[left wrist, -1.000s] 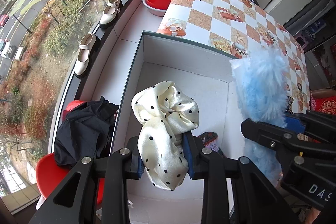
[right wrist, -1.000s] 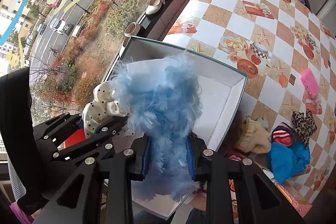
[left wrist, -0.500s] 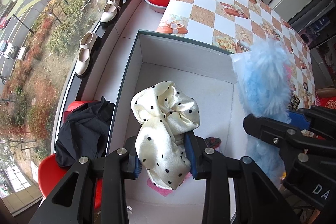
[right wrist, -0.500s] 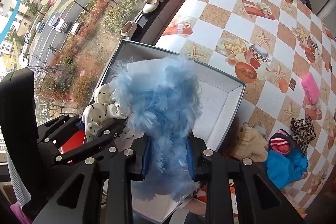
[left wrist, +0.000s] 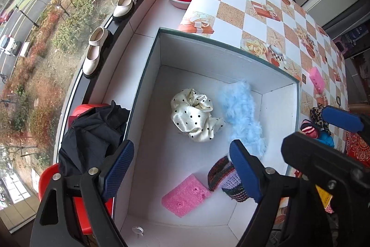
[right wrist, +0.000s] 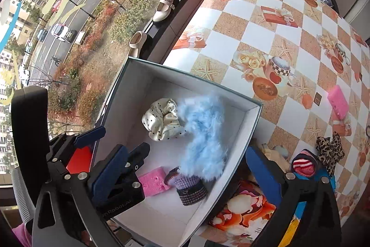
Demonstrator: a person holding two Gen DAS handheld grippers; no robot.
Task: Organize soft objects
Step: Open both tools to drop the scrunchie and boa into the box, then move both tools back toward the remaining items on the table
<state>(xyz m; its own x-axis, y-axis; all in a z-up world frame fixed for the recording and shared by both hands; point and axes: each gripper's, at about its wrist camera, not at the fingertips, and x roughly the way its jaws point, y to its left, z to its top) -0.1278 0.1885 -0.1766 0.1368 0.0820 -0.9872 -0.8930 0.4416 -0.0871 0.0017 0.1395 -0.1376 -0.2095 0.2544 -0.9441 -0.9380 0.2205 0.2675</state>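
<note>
Reading the left gripper [right wrist: 108, 154] in the right wrist view, part of a printed name shows on its body — "nRobot.AI", the start cut off. Both grippers hang over the white box [left wrist: 231, 54], jaws wide and empty; the right gripper [right wrist: 182, 174] spans the box's near corner. Four soft things lie inside: one cream polka-dot scrunchie [left wrist: 196, 117], one fluffy blue scrunchie [left wrist: 242, 112] with its long axis running from 12 to 6 o'clock and touching the cream one, one pink sponge [left wrist: 186, 197] and one knitted striped piece [left wrist: 227, 179]. On the checked surface [right wrist: 277, 27] lies a second pink sponge [right wrist: 338, 102], at 3 o'clock of the box.
</note>
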